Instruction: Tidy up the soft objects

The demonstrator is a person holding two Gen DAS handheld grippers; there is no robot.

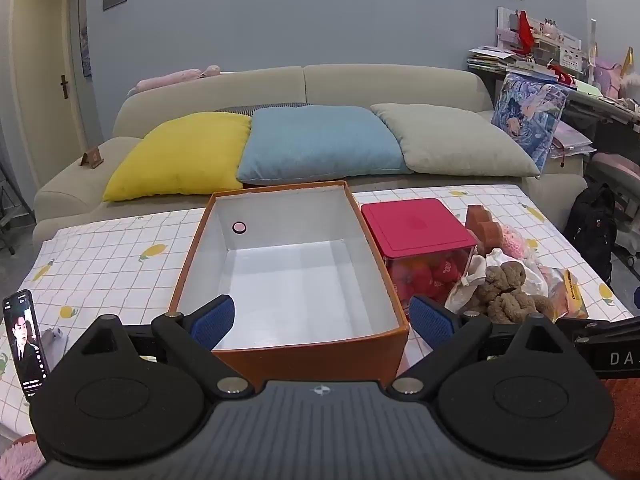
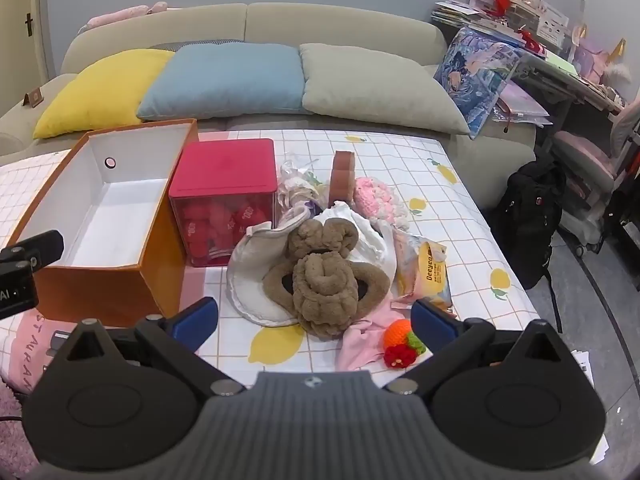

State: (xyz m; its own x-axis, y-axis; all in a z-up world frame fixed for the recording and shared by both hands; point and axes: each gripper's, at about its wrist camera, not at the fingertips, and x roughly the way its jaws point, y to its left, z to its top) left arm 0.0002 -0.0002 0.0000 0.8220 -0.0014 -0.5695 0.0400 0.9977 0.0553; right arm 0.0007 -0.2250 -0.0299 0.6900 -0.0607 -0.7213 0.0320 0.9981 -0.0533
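Observation:
An empty orange box (image 1: pixel 308 354) with a white inside stands on the table, and my left gripper (image 1: pixel 322 320) hangs open over its near edge. The same orange box (image 2: pixel 104 292) sits at the left in the right wrist view. A heap of soft things lies right of it: a brown knotted plush (image 2: pixel 326 276), a white cloth (image 2: pixel 256 264), a pink knitted piece (image 2: pixel 378 196), a pink cloth (image 2: pixel 366 340) and a crocheted orange with red flower (image 2: pixel 400 342). My right gripper (image 2: pixel 314 320) stands open just in front of the heap, holding nothing.
A red-lidded clear cube (image 2: pixel 224 204) of red items stands between box and heap. A snack packet (image 2: pixel 434 276) and a brown block (image 2: pixel 343 174) lie by the heap. A phone (image 1: pixel 26 344) leans at the left. A sofa with cushions (image 1: pixel 320 140) is behind the table.

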